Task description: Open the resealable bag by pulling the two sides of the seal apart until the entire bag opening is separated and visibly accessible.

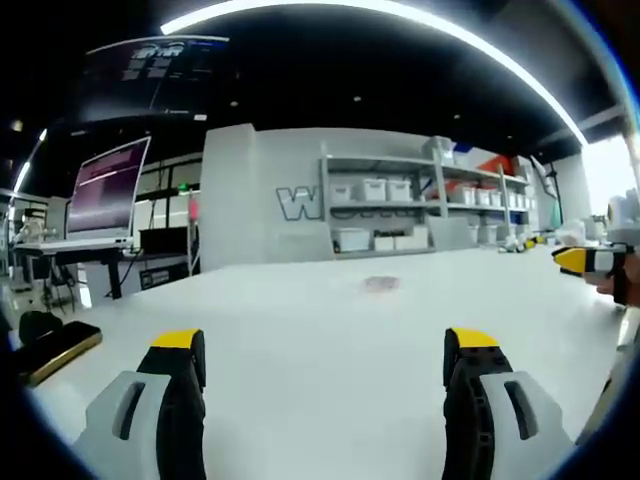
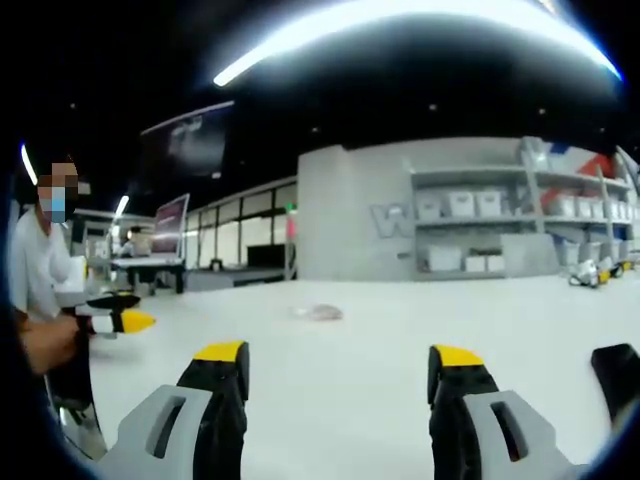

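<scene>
Both grippers are hovering low over the broad white matte worktop with nothing between their jaws. In the left gripper view, the left gripper is holding its grey, yellow-tipped jaws spread wide. In the right gripper view, the right gripper is doing the same. This reads as a ready stance, each pair parted so it can close on one lip of the seal.

Ahead of the jaws, well apart from them, the small, flat, translucent resealable bag is lying on the worktop, pale and slightly pinkish. In the right gripper view the bag is sitting ahead and a little left of centre. It is too small and blurred to tell which way its seal is facing or whether any part is already open; judging by its flat look, the opening is not yet started.

Around the bag the worktop is running bare on every side, leaving wide room for approach from both flanks. Its far edge is lying beyond the bag, toward the grey wall and grey shelving with white storage bins. The person's hand is holding the left gripper at the left margin of the right gripper view, well away from the bag.
</scene>
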Tool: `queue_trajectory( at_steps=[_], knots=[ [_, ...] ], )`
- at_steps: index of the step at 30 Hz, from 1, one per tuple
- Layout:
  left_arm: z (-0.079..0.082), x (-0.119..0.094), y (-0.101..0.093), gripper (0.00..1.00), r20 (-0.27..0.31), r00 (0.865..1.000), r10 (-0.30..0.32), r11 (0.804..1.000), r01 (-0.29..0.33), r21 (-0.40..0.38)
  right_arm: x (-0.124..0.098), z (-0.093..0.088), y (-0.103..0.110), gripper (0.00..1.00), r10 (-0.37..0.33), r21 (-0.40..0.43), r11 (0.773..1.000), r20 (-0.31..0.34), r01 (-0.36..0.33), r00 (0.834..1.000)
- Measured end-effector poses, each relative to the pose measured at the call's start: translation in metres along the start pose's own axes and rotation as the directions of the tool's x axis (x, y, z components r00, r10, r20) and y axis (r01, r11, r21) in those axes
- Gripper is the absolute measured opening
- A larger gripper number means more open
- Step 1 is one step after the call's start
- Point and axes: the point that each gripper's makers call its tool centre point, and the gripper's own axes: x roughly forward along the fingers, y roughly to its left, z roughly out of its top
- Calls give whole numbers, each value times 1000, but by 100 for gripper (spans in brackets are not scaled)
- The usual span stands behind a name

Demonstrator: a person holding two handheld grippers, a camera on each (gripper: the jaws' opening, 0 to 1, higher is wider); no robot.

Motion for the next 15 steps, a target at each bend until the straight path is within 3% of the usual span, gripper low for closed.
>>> queue_trajectory(
  at_steps=[15],
  knots=[
    [1,3,0,98,-4,1000,3,1000,-3,2,3,2,-1,73,2,-2,1000,-2,-2,1000]
  ],
)
